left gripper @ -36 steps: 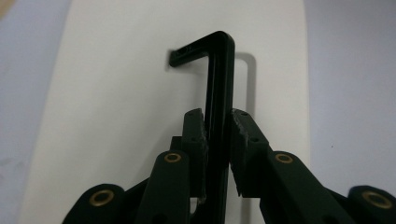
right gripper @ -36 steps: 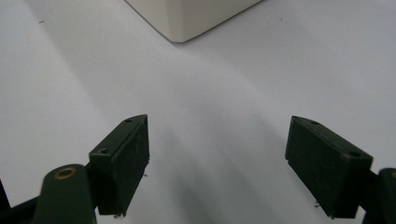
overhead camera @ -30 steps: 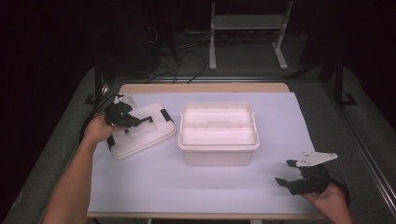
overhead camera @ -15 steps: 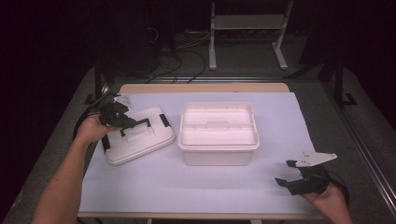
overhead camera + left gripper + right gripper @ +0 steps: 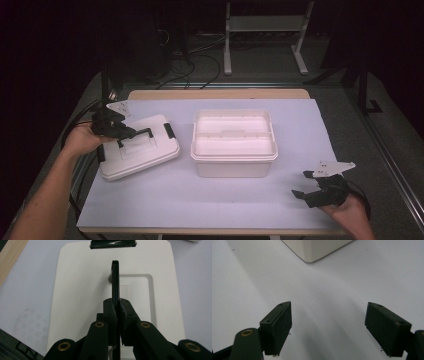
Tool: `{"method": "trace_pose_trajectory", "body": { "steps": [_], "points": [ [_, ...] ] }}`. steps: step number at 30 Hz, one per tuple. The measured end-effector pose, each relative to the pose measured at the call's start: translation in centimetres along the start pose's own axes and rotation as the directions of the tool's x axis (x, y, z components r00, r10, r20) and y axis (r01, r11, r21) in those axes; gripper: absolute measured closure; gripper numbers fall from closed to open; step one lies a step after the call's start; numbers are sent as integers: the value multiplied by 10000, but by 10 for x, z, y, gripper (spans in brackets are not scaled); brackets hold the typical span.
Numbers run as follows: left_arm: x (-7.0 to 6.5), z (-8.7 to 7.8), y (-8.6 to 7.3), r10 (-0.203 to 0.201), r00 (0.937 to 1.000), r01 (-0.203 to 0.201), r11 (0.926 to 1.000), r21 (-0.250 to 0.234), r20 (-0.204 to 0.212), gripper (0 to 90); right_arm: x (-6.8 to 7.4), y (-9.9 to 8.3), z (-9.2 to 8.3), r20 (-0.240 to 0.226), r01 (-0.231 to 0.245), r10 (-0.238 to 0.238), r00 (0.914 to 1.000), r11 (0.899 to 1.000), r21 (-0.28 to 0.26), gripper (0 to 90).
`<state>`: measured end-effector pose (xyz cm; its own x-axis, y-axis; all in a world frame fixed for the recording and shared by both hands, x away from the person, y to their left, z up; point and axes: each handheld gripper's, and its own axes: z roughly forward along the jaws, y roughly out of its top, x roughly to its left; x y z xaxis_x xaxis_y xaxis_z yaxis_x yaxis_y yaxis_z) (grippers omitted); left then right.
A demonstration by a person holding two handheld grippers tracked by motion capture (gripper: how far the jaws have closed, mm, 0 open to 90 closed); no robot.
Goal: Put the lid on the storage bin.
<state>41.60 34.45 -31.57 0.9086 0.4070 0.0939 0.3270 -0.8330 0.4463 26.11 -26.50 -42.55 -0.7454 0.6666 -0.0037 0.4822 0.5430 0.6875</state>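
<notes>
Nearest, at the front right of the white table cover (image 5: 200, 205): right gripper (image 5: 312, 186), jaws apart with nothing between them, resting in a hand cut off by the bottom edge of the high view. In the right gripper view, bare white surface between and ahead of the two pads, and beyond it one corner of the open box (image 5: 317, 250), the rest cropped by the top edge. Broad free strip of cover along the whole front edge, from that gripper across to the left forearm. Farther in, at the left: white lid (image 5: 137, 147), lying close to the left border of the cover, well apart from the box (image 5: 233, 142) with a clear lane between. Left gripper (image 5: 129, 134) clenched on the lid's black handle (image 5: 115, 280), pads pressed tight against its thin bar. Lid's long axis slanted, near end toward the front left, far end toward the box's back corner; one black latch (image 5: 169, 131) at the far short end, the near end's latch partly hidden by the hand. Whether the lid rests flat or hangs slightly tilted off the cover: hard to tell. Centre: box open, long axis across the table. Beyond: wooden back edge, then dark floor, cables and a metal stand, dim and hard to make out.
</notes>
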Motion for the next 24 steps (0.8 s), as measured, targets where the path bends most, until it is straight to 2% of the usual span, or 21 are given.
{"method": "trace_pose_trajectory", "body": {
  "steps": [3,10,24],
  "points": [
    [-3,-7,-1,-17,10000,17,10000,-47,16,849,0,0,1,-12,51,-51,10000,10000,18,212],
    [-11,-28,3,289,9996,-289,9995,-129,-43,849,0,2,0,-12,85,-85,10000,10000,18,212],
    [-28,-74,23,829,9964,-835,9958,-375,-151,849,3,1,2,-40,81,-80,10000,9999,108,212]
  ]
}}
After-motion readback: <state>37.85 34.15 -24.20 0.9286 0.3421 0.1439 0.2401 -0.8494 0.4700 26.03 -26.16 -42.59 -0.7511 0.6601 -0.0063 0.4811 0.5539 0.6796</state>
